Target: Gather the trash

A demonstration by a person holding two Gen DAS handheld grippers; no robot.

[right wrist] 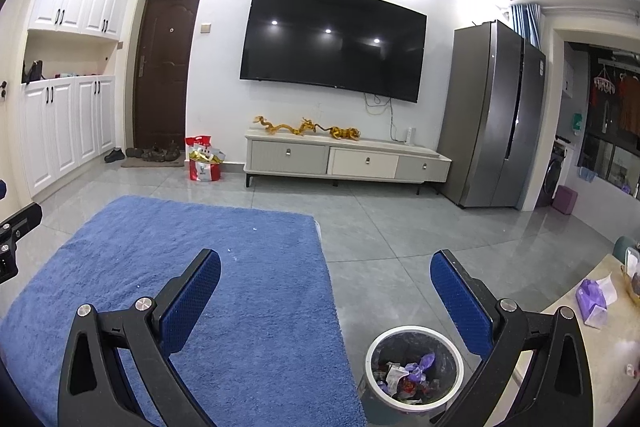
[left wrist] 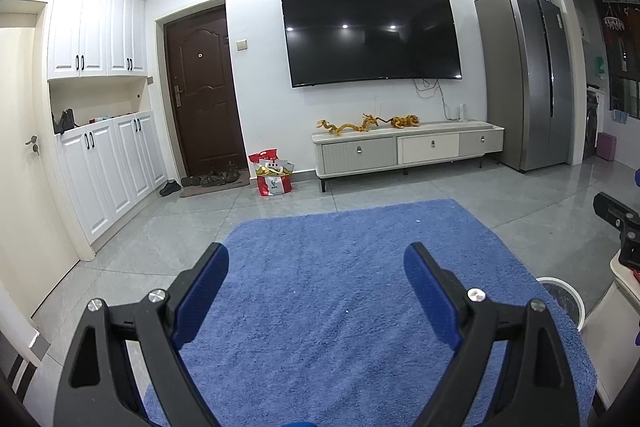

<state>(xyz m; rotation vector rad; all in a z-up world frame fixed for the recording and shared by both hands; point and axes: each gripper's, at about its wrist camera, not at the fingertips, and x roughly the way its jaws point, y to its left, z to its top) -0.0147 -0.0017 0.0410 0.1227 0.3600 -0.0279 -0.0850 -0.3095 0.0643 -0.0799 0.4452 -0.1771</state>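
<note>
A round white-rimmed trash bin (right wrist: pixel 414 371) stands on the grey floor beside the blue rug (right wrist: pixel 192 291), between my right gripper's fingers low in the view. It holds several wrappers, one purple (right wrist: pixel 420 365). My right gripper (right wrist: pixel 325 275) is open and empty above the rug's edge and the bin. My left gripper (left wrist: pixel 316 267) is open and empty above the rug (left wrist: pixel 340 287). The bin's rim (left wrist: pixel 560 297) shows at the right of the left wrist view. Tiny white specks (left wrist: pixel 346 311) lie on the rug.
A beige table (right wrist: pixel 600 339) at the right carries a purple tissue pack (right wrist: pixel 594 301). Far ahead stand a TV cabinet (left wrist: pixel 404 147), a wall TV (left wrist: pixel 370 33), a grey fridge (left wrist: pixel 524 75), a red KFC bag (left wrist: pixel 273 175), shoes by the brown door (left wrist: pixel 202 91), and white cupboards (left wrist: pixel 108 163).
</note>
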